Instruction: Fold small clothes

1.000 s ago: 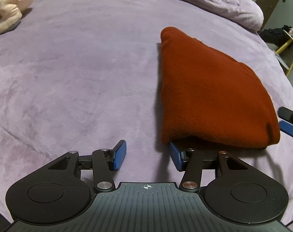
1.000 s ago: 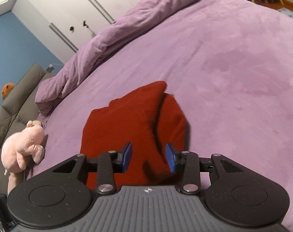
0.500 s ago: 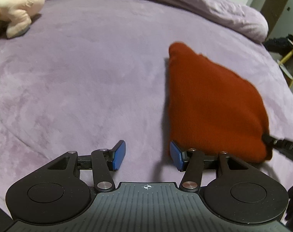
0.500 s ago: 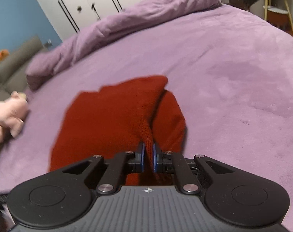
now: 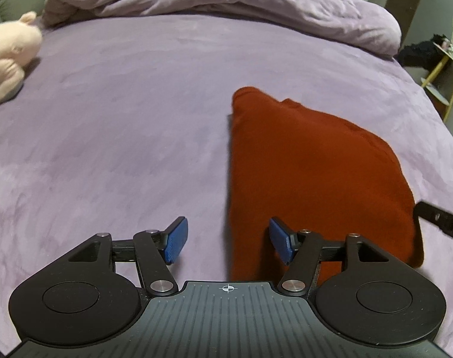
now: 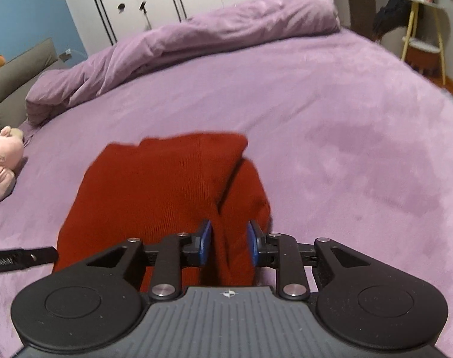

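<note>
left gripper (image 5: 225, 243) released, empty | right gripper (image 6: 229, 244) just reopened, red garment (image 6: 166, 194) fold loose between jaws | risk: snag undoes fold

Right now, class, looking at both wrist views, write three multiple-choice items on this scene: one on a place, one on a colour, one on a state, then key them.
1. Where does the plush toy lie?
A. on the garment
B. at the bed's left edge
C. on the floor
2. What colour is the folded garment?
A. rust red
B. blue
C. white
3. How are the left gripper jaws?
A. shut on cloth
B. open
C. shut, holding nothing

Key: B, it lies far left, apart from the garment; A, it is red in both views; B, the pads stand well apart.
</note>
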A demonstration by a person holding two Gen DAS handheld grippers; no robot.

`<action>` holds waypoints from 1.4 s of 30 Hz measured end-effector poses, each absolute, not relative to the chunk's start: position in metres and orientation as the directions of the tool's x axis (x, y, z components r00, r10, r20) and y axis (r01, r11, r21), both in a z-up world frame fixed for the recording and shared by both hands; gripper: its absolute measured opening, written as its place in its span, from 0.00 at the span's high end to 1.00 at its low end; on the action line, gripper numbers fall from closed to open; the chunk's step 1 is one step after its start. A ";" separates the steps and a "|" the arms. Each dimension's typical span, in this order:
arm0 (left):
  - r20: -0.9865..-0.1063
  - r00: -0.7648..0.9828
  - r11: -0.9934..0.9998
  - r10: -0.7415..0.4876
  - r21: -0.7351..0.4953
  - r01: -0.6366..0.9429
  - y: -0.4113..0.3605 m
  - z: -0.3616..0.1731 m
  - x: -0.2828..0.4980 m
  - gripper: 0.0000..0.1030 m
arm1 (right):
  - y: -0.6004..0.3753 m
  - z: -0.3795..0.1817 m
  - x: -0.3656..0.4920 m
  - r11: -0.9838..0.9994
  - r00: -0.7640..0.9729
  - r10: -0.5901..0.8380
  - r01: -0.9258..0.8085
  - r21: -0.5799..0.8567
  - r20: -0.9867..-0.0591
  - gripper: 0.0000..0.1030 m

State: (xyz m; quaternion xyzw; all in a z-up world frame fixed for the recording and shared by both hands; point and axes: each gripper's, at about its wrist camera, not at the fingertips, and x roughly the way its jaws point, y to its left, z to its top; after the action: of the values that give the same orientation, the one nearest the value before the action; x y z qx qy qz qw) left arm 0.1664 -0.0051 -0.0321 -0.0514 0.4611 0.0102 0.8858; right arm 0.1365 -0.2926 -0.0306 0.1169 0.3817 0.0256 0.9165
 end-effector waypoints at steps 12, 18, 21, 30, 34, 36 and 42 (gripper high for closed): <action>-0.788 0.614 0.999 0.044 0.025 -0.039 -0.045 -0.044 0.231 0.26 | -0.254 -0.027 0.208 0.971 0.720 0.173 -0.012 0.238 -0.672 0.75; -0.763 0.644 0.998 0.054 0.019 -0.062 -0.045 -0.061 0.252 0.12 | -0.246 -0.058 0.234 0.994 0.737 0.083 -0.010 0.111 -0.671 0.74; -0.747 0.663 0.998 0.046 0.009 -0.060 -0.045 -0.068 0.256 0.09 | -0.252 -0.077 0.231 0.998 0.770 0.047 -0.010 0.061 -0.636 0.74; -0.746 0.666 0.997 0.002 -0.051 -0.061 -0.024 -0.069 0.235 0.06 | -0.247 -0.084 0.233 0.999 0.794 0.027 -0.037 -0.003 -0.608 0.72; -0.772 0.633 0.979 -0.058 -0.169 -0.115 0.002 -0.065 0.189 0.07 | -0.255 -0.059 0.203 0.997 0.776 0.077 -0.051 0.059 -0.626 0.72; -0.789 0.610 0.971 -0.072 -0.194 -0.137 0.010 -0.068 0.163 0.07 | -0.260 -0.049 0.170 0.992 0.774 0.123 -0.070 0.110 -0.621 0.58; -0.841 0.535 0.973 -0.079 -0.182 -0.143 0.012 -0.067 0.109 0.10 | -0.264 -0.055 0.091 0.988 0.649 0.143 -0.055 0.141 -0.747 0.43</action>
State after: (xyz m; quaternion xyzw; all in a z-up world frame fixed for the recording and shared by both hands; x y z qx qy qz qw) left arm 0.1095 0.0123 -0.0667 -0.1151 0.4820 0.0183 0.8684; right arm 0.0906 -0.2642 -0.0551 0.0530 0.4154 0.0546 0.9064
